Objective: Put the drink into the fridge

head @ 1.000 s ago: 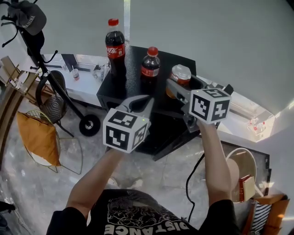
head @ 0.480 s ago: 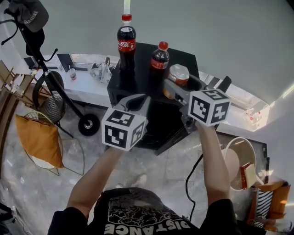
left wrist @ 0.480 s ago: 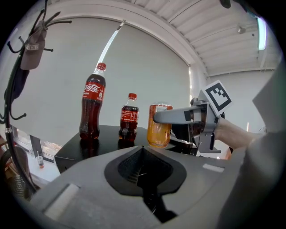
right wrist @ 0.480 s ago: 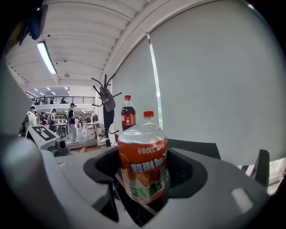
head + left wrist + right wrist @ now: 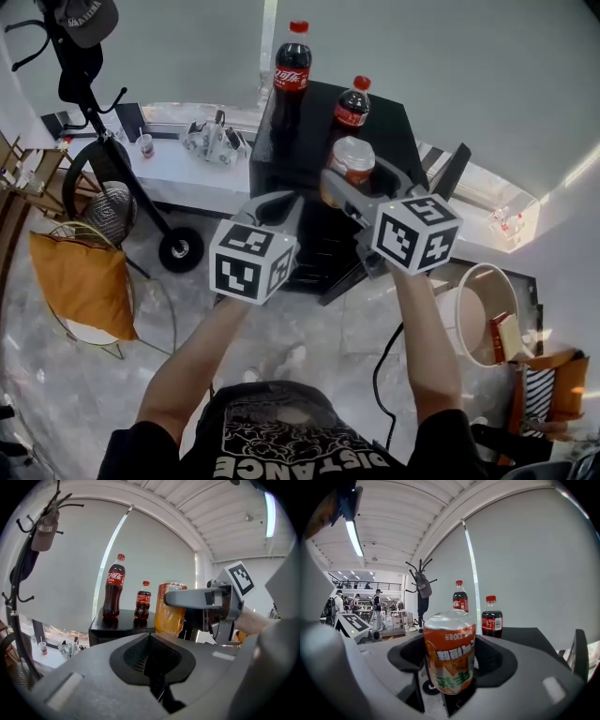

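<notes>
Two grippers up in front of the fridge [image 5: 398, 141], a black box at 12 o'clock from the person. Right gripper [image 5: 339, 184] has its jaws closed partway on the can [image 5: 350, 167], one jaw on each side of the body; right gripper view shows the orange can [image 5: 450, 652] upright between the jaws of the right gripper [image 5: 450, 670], print reading upside down, silver end on top. From the head view the can overlaps the fridge's near top edge; can't tell if it touches the top. Left gripper [image 5: 279, 207] sits at 8 o'clock of the can, apart from it, jaws pressed together with nothing between them; the left gripper [image 5: 151, 665] view confirms this, with the can [image 5: 169, 613] at 1 o'clock. Two cola bottles stand on the fridge top: small bottle [image 5: 351, 103] at 12 o'clock of the can, tall bottle [image 5: 292, 67] at 11 o'clock of the small one, near the far left corner. Coat stand [image 5: 89, 84] with cap at 10 o'clock, orange cushion [image 5: 80, 281] on a chair at 9 o'clock, white bin [image 5: 487, 305] on the floor at 3 o'clock.
</notes>
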